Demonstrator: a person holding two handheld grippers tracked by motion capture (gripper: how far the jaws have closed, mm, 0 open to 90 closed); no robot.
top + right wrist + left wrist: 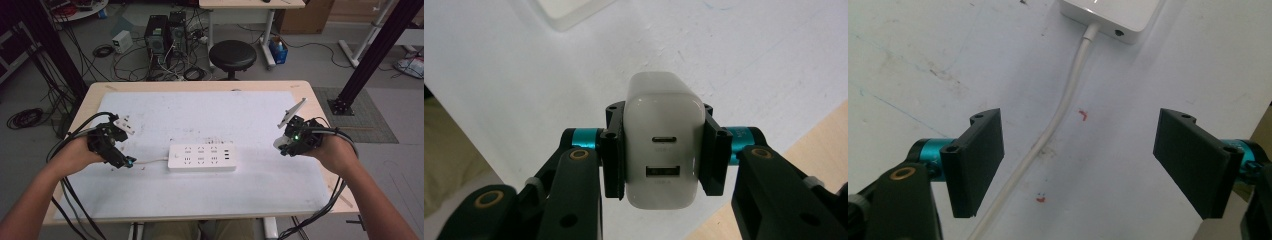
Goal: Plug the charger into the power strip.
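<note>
A white power strip [202,157] lies flat in the middle of the white mat, its white cord [150,161] trailing left. My left gripper [127,163] hovers low over that cord, open; in the left gripper view the cord [1048,131] runs between the two spread jaws up to the strip's end [1113,15]. My right gripper [283,146] is held above the mat to the right of the strip. It is shut on a white USB charger [663,141], whose two ports face the camera. A corner of the strip [569,12] shows at the top of the right gripper view.
The white mat [200,112] covers most of the wooden table [320,117]. Beyond the far edge stand a black stool [232,55], computer towers [162,32] and tangled cables on the floor. Small red marks [1083,115] dot the mat near the cord.
</note>
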